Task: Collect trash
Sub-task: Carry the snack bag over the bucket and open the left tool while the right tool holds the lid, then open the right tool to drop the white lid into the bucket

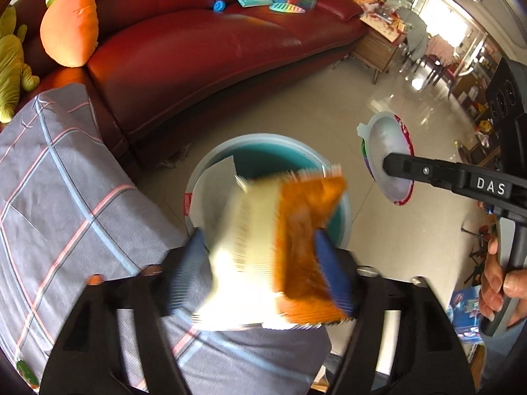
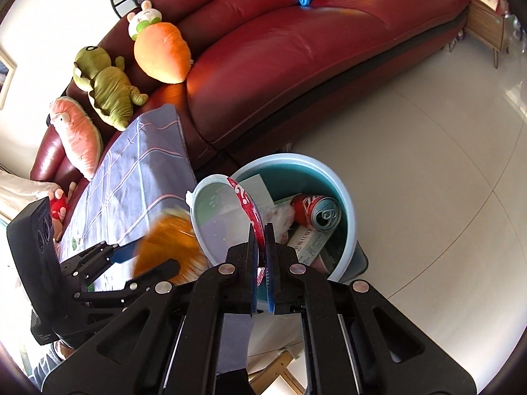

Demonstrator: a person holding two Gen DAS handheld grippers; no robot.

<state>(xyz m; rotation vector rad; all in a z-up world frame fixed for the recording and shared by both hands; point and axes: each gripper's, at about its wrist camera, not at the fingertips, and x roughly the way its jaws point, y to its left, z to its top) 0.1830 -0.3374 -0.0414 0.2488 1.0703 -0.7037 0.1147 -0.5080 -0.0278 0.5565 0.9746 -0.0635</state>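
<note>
My left gripper [image 1: 260, 270] holds a blurred orange and white snack packet [image 1: 280, 250] between its blue pads, just over the near rim of the teal bin [image 1: 280, 151]. My right gripper [image 2: 262, 263] is shut on the red rim of a round foil-lined lid [image 2: 224, 220], held upright above the bin's [image 2: 346, 204] near edge. The lid [image 1: 388, 161] shows in the left wrist view too, to the right of the bin. The packet [image 2: 168, 247] shows left of the lid in the right wrist view. Inside the bin lie a red soda can [image 2: 316, 212], a carton and paper.
A table with a grey checked cloth [image 1: 66, 197] stands to the left of the bin. A red leather sofa [image 1: 197, 49] curves behind, with plush toys [image 2: 161, 52], books and toys on it. Pale floor tiles [image 2: 428, 164] lie to the right.
</note>
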